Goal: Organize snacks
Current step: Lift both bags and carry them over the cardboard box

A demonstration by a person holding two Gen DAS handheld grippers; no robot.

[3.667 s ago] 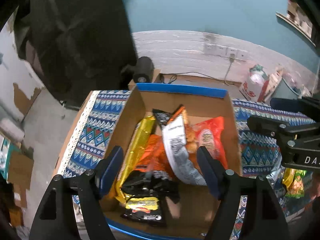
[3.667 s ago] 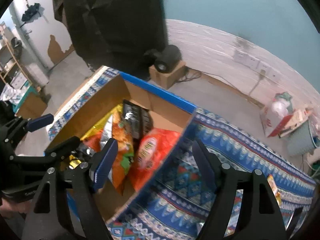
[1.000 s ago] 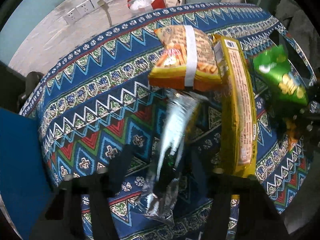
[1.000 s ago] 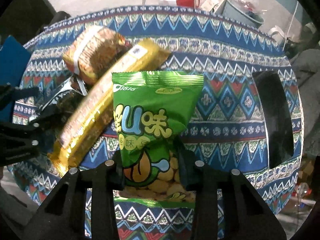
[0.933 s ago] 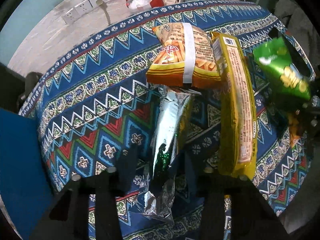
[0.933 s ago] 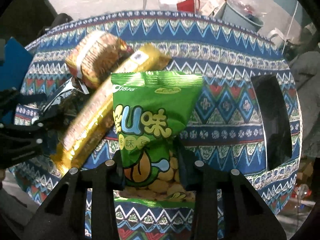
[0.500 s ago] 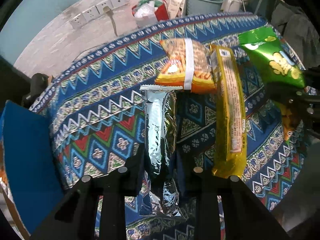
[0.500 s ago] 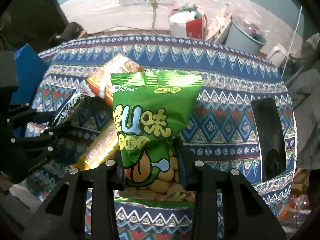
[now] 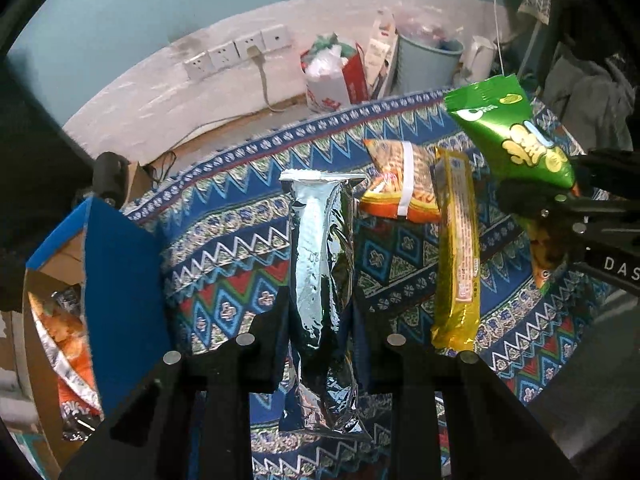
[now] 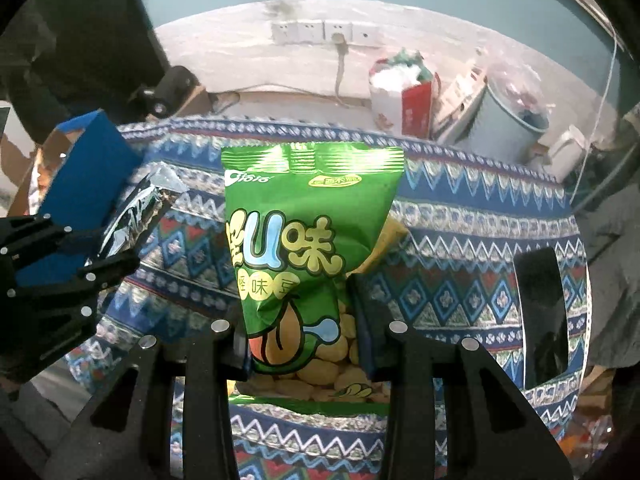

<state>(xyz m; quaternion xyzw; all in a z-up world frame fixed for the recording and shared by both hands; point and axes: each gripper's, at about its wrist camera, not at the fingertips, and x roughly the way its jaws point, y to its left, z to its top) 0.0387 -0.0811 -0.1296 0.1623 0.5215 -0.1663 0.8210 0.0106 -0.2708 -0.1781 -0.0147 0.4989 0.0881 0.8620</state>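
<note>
Over patterned woven cloth (image 9: pixel 240 248), left tongs (image 9: pixel 320 320) clamp crinkly silver packet (image 9: pixel 320 248), right tongs (image 10: pixel 300 344) glossy green bag (image 10: pixel 296 240).

A patterned blue cloth (image 9: pixel 240 248) is covering the work surface. Behind it, a row of white wall sockets (image 10: pixel 325 32) is sitting on the pale wall, a cable (image 10: pixel 339 70) hanging from one. A white-and-red bag (image 10: pixel 404 98) and a pale blue bin (image 10: pixel 508 120) are standing on the floor, near each other.
</note>
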